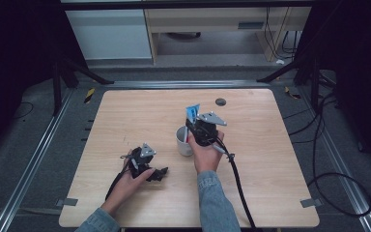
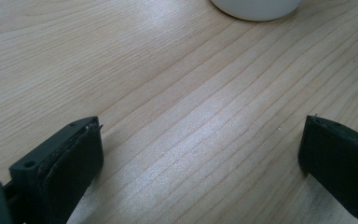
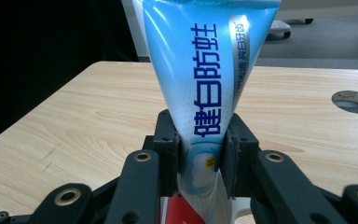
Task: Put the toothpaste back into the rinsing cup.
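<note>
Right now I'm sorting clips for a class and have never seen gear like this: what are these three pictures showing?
A person sits at a wooden table holding a hand-operated clamp tool in each hand. The high view looks down from above. The other two pictures come from cameras on the tools, looking along their black jaws. The left gripper rests low on the table, jaws open with nothing between them. The right gripper is shut on a blue toothpaste tube, held upright above a white mug. A round hole sits near the table's far edge.
</note>
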A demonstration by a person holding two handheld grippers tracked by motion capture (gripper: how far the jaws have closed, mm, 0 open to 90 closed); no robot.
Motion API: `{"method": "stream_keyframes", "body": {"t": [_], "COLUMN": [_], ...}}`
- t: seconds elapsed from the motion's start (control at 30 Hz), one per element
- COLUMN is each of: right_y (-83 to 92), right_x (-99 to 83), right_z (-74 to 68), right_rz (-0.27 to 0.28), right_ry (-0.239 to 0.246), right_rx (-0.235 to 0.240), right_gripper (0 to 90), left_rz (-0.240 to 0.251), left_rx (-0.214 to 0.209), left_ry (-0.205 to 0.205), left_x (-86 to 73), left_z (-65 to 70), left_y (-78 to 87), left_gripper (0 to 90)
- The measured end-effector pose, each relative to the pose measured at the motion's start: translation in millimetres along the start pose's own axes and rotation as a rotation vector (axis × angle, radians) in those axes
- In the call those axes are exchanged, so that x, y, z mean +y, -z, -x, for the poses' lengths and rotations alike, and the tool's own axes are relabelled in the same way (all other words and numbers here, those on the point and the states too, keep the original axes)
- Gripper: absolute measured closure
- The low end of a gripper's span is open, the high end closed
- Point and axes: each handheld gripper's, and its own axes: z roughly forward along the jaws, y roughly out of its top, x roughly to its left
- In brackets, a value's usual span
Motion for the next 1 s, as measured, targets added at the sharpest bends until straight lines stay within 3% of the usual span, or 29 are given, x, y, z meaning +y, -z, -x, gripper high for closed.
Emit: {"method": "stream_keyframes", "body": {"t": [1.0], "right_y": [-0.8], "right_x": [1.5], "right_z": [4.5], "right_rz": [-0.020], "right_ry": [-0.009], "right_rx": [-0.008], "right_gripper": [58.8], "left_rz": [0.000], "left_rx": [0.000], "left_ry": [0.000], "left_x": [0.0], "left_z": [0.0], "left_y": [0.0], "left_gripper": [0.0]}}
